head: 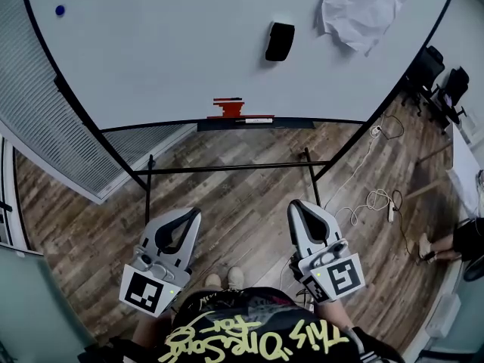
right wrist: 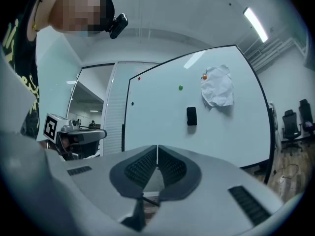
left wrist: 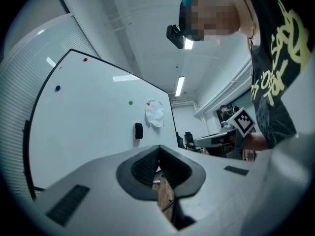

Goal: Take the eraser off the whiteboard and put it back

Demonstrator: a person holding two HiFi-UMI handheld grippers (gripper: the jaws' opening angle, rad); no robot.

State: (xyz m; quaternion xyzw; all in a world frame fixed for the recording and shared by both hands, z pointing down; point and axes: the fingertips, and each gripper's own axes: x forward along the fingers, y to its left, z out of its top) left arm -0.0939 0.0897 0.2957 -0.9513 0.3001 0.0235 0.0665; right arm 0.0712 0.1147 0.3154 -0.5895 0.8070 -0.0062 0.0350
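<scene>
Handling of the eraser (head: 280,41): it looks like a small, dark, rounded block, probably light, with a stiff body and a soft felt face against the board. It is likely held there by a magnet, so a short, steady pull should free it. It is not fragile, though the smooth shell could slip in a loose pinch.
Where to take hold: probably across the two long side edges, near the middle, with the pads square to the sides so it does not twist.
Eraser's place: upright on the whiteboard (head: 166,51), right of centre, just beside and below a crumpled sheet of paper (head: 361,6), well apart from both grippers.
Left hand-held gripper (head: 187,216): jaws closed tip to tip, with nothing between them, held low in front of the person.
Right hand-held gripper (head: 296,205): jaws closed and empty, pointing toward the board.
Gripper pads: dark ribbed rubber set in smooth grey plastic shells.
Whiteboard: large, glossy white, with a thin black frame on a black metal stand.
Paper: white, creased and thin, pinned at its top by a small orange magnet (right wrist: 204,76).
Tray (head: 255,123): a narrow dark ledge along the board's lower edge, carrying red pieces, probably markers.
Floor (head: 242,195): wood-grain planks, matt.
</scene>
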